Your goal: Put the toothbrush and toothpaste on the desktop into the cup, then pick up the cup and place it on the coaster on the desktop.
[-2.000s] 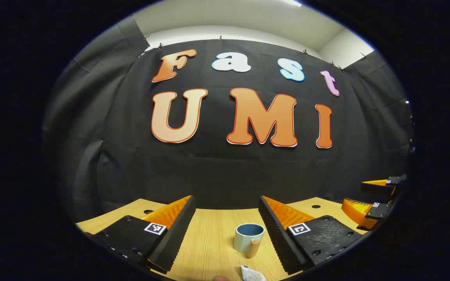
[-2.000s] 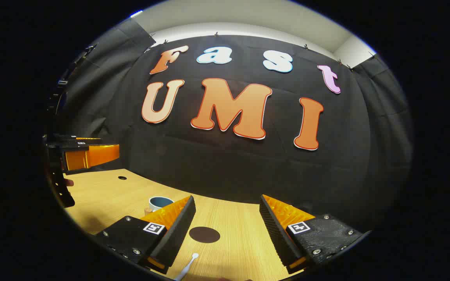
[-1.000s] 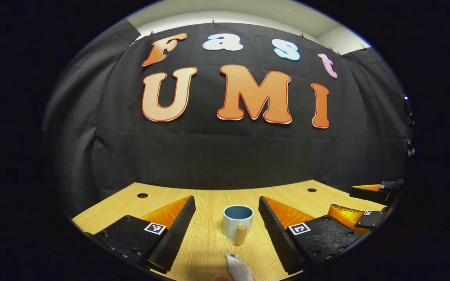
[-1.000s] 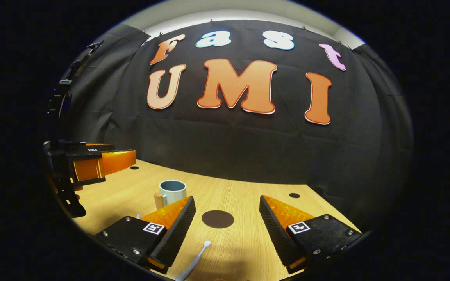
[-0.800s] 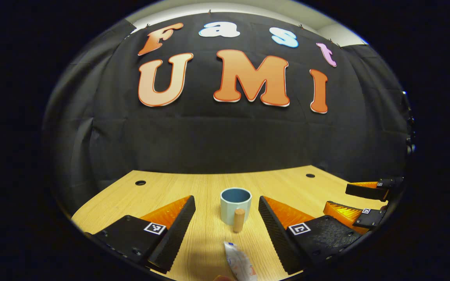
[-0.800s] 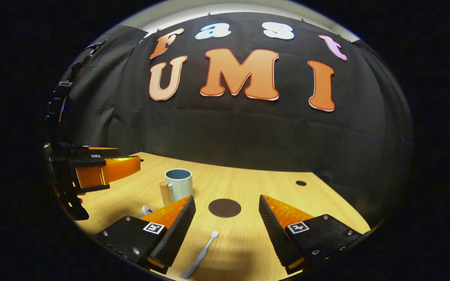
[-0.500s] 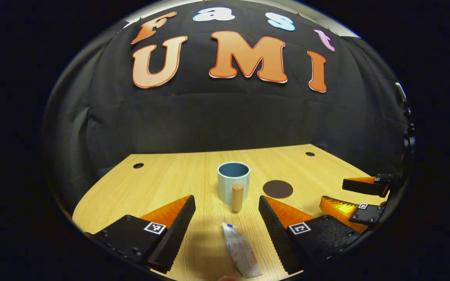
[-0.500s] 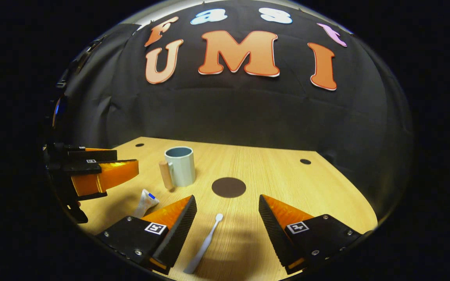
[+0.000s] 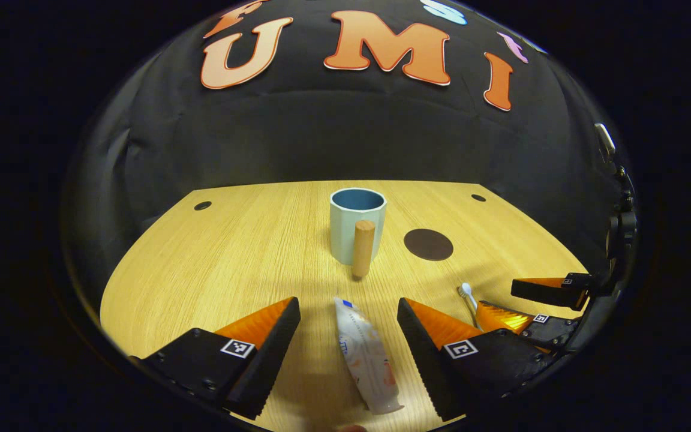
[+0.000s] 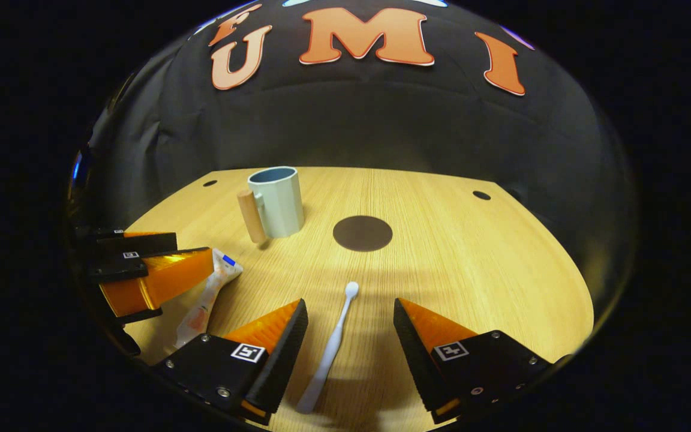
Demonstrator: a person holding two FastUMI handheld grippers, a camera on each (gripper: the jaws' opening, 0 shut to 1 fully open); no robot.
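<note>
A pale blue cup (image 9: 356,225) with a wooden handle (image 9: 363,248) stands upright mid-desk, its mouth empty; the right gripper view has the cup (image 10: 278,201) at upper left. A white toothpaste tube (image 9: 366,363) lies flat between the fingers of my open left gripper (image 9: 348,324), above it. A white toothbrush (image 10: 329,350) lies flat between the fingers of my open right gripper (image 10: 349,327). A dark round coaster (image 10: 362,233) lies right of the cup. The toothpaste (image 10: 206,297) shows beside the left gripper (image 10: 141,270) at the left edge.
The wooden desk (image 9: 243,252) has small round holes near its far corners (image 9: 202,205) and ends at the black cloth wall. In the left gripper view the right gripper (image 9: 531,306) hovers at the right edge over the toothbrush head (image 9: 465,291).
Both grippers have tilted downward and come lower toward the desk. The toothpaste now lies between the left fingers and the toothbrush between the right fingers. Both stay open.
</note>
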